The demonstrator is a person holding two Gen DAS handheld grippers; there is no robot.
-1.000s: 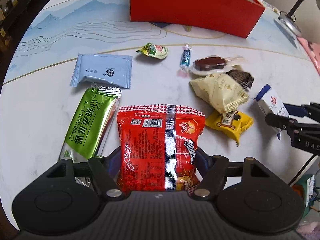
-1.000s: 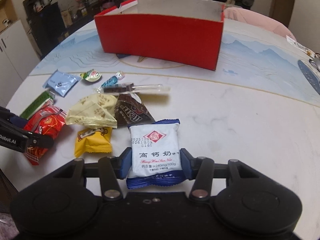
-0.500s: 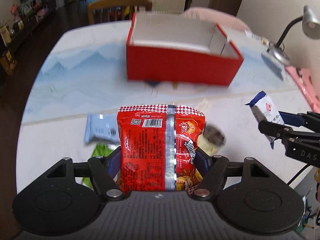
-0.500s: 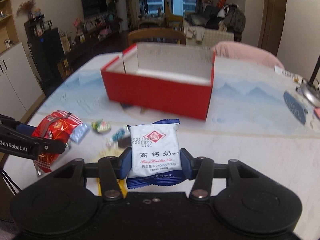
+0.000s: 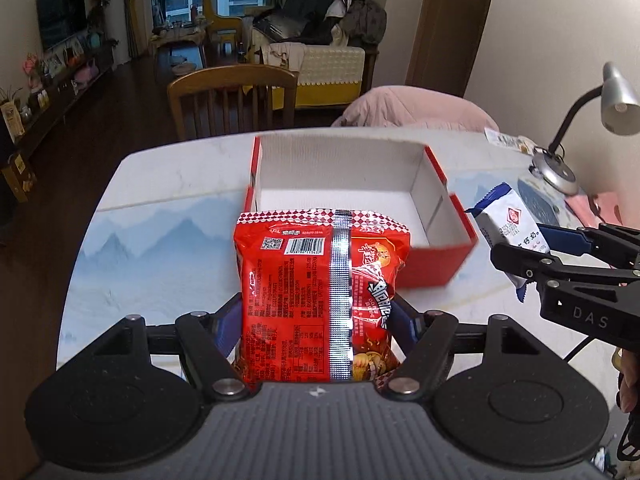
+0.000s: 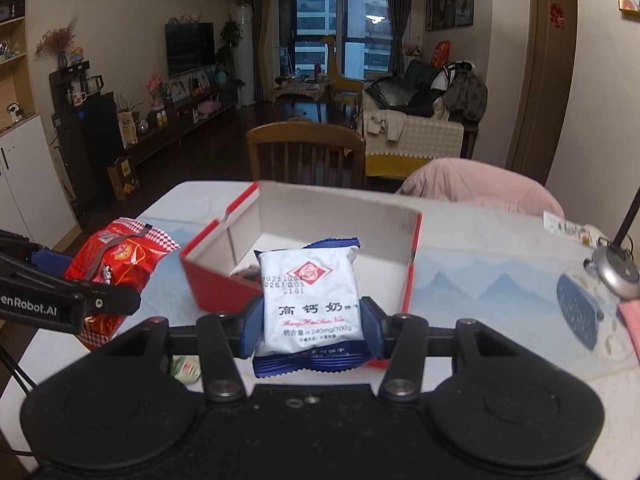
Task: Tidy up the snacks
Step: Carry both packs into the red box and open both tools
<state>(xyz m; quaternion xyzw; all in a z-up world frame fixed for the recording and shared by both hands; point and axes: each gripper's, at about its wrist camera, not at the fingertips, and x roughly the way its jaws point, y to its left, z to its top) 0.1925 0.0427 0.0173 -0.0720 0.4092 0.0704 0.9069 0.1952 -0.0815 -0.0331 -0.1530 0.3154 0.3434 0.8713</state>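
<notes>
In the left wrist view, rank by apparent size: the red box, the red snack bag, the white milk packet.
1. red box
2. red snack bag, though nearness to the camera enlarges it, so this ranking is unsure
3. white milk packet, clearly smallest

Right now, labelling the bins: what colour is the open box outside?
Red outside, white inside: box, clearest in the left wrist view.

- Left gripper (image 5: 318,320) tilted downward, blue pads (image 5: 226,326) pressed against both sides of a red snack packet (image 5: 320,300), packet held upright between them, clear of the bench (image 5: 160,248).
- Right gripper (image 6: 312,326) tilted downward too, blue pads (image 6: 250,330) clamped on the flanks of a white-and-blue packet (image 6: 312,300), held upright.
- Both grippers side by side, apart, each visible at the edge of the other's view.
- Fingertips of a hand (image 5: 630,380) at the right edge of the left wrist view.
</notes>
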